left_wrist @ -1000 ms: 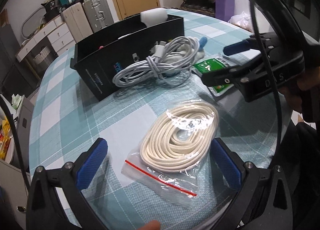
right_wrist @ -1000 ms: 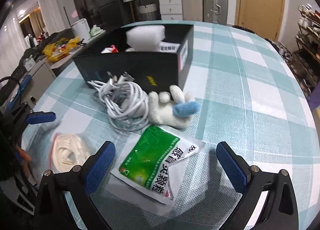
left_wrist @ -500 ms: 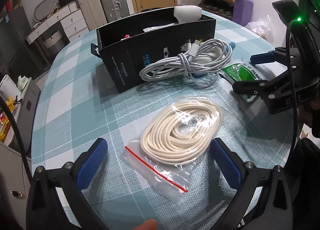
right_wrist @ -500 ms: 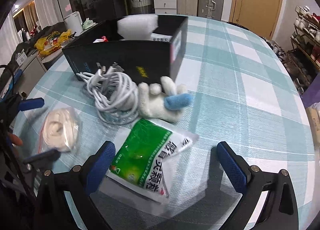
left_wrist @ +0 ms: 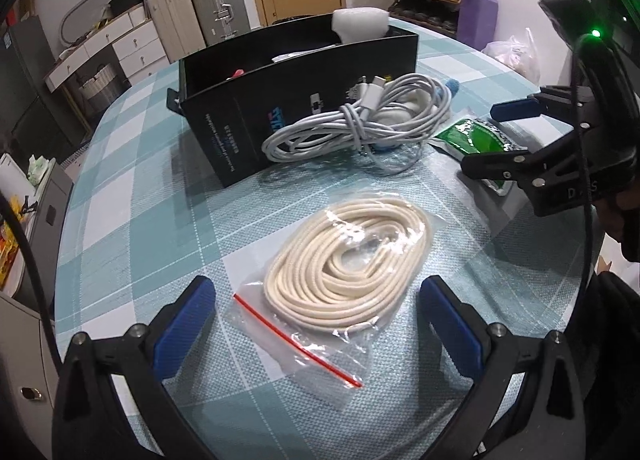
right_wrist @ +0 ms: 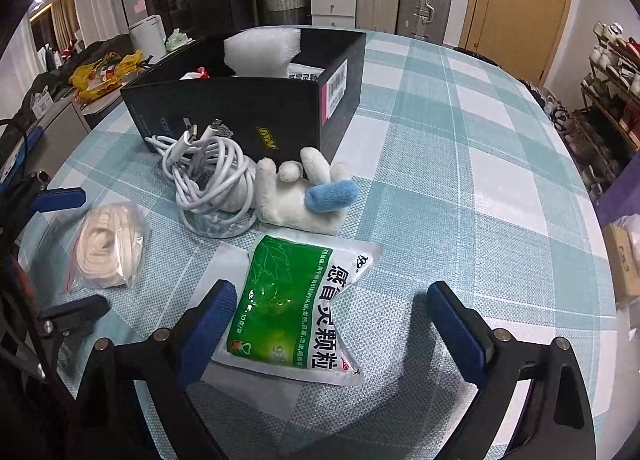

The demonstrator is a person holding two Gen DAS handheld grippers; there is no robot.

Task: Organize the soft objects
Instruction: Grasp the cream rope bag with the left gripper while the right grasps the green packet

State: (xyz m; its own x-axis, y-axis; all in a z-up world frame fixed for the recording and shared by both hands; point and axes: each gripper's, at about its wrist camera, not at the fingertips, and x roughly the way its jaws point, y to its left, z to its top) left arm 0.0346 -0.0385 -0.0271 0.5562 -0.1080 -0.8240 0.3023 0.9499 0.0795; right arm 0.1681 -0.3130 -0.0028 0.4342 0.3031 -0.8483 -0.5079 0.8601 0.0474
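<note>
Left wrist view: left tool (left_wrist: 316, 324) hangs over the rope bag (left_wrist: 344, 268), pads spread wide, nothing between them pressed. Rope bag lies flat on the table (left_wrist: 132, 188), in front of the box (left_wrist: 296, 100), well clear of its front wall. Cable bundle (left_wrist: 360, 124) leans against the box front; green pouch (left_wrist: 476, 140) sits right of the box, under the right tool (left_wrist: 516, 128). The box already holds a white foam piece (left_wrist: 360, 22). To do this well: drop straight down so the pads straddle the coil across its narrow side, catch rope plus plastic rather than the loose zip flap, which would likely slip. Then lift high enough to clear the box wall.

Right wrist view: right tool (right_wrist: 328, 320) is closing, pads not yet on anything; the pouch (right_wrist: 296, 308) lies flat between them, its left edge just beside the left pad. The pouch is in front of the box (right_wrist: 240, 108), with the plush toy (right_wrist: 304, 196) and cables (right_wrist: 208, 180) between. The rope bag (right_wrist: 108, 244) is front-left of the box. Best grip, I judge: pinch the pouch near one edge, pads low to the table, since a flat sachet gives little to bite on; the contents may shift. Keep the left tool (right_wrist: 68, 252) apart to avoid a clash over the box.
</note>
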